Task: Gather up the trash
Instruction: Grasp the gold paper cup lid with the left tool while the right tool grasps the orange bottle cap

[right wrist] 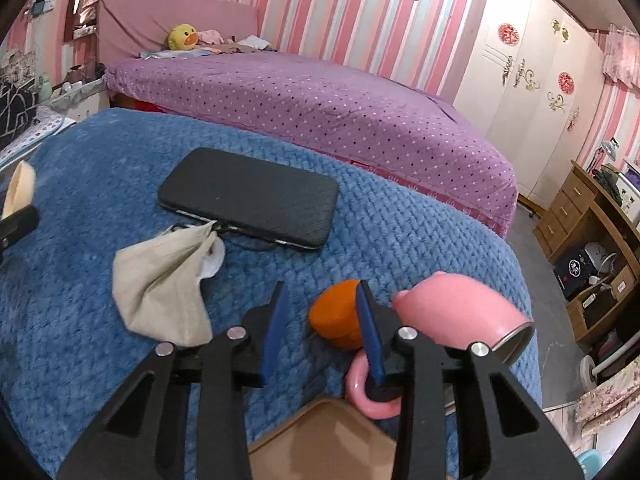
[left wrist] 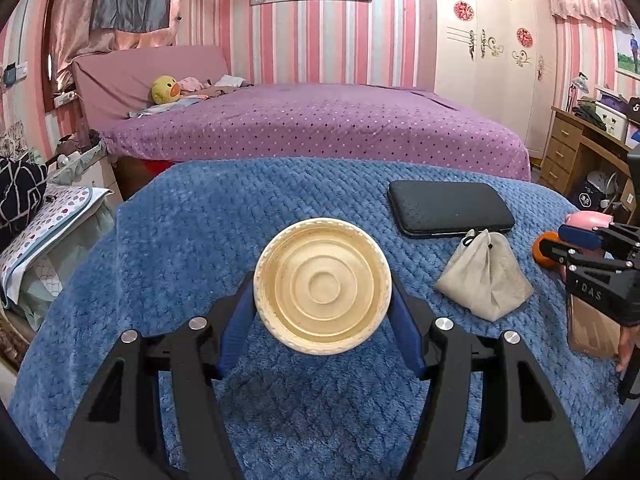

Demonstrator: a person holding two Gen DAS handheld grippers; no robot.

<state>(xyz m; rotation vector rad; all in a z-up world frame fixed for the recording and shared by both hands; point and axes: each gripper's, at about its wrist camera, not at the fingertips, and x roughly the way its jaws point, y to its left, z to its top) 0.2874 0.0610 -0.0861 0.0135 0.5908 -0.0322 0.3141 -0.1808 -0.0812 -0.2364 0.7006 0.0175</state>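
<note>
Holding: left gripper [left wrist: 322, 292] clamps a cream lid [left wrist: 322, 286] by its rim, one blue pad on each side; the lid's ribbed face points at the camera.
Lid position: squarely between the left fingers, lifted clear of the blue blanket [left wrist: 200, 216], as far as can be judged.
Right gripper [right wrist: 320, 320]: fingers moderately wide, nothing between them; only blanket shows in the gap.
Orange piece [right wrist: 338, 314]: just beyond the right finger's tip and partly behind it, outside the gap. It sits against a pink cup [right wrist: 460, 312] lying on its side.
Key relation: the orange piece lies slightly right of the right fingers' centre line, close ahead. The right gripper is far nearer to it than the left, which is occupied.
Cup handle: loops under the right finger's base; touching or not cannot be told.
Cloth pouch [right wrist: 160, 288]: left of the right fingers, near, apart from them.
Black case [right wrist: 252, 198]: ahead of both grippers, long axis crossing the view, beyond the pouch.
Brown box [right wrist: 320, 444]: directly under the right gripper's base; possibly the trash container, not confirmed.
Judgement: lid awaits disposal; a small rightward shift would centre the orange piece.
Risk: nudging the cup.
</note>
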